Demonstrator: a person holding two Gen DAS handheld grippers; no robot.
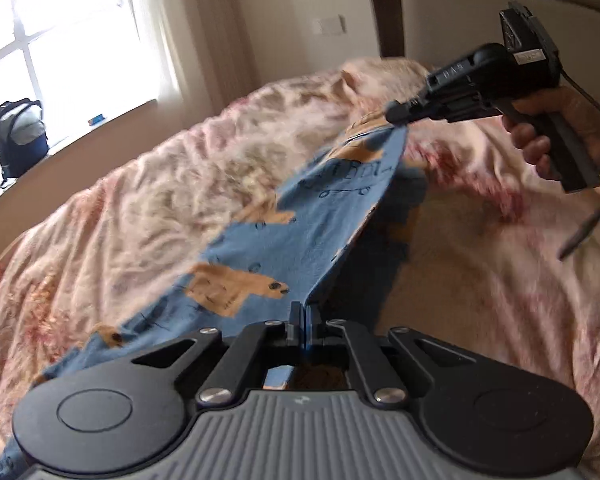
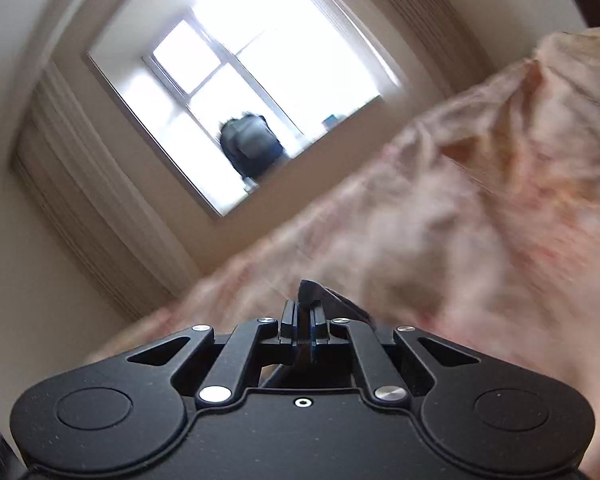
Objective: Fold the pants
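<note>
You are looking at blue pants (image 1: 320, 216) printed with tan animals and dark line drawings, lying on a cream bedspread (image 1: 140, 184) with pink-red floral blotches; both grippers (image 1: 305, 312) are black, and the backpack (image 1: 18, 136) on the sill is navy and grey

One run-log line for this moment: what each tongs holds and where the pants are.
left tongs: shut on pants | right tongs: shut on pants' far end | pants: stretched between both, lifted over bed
</note>
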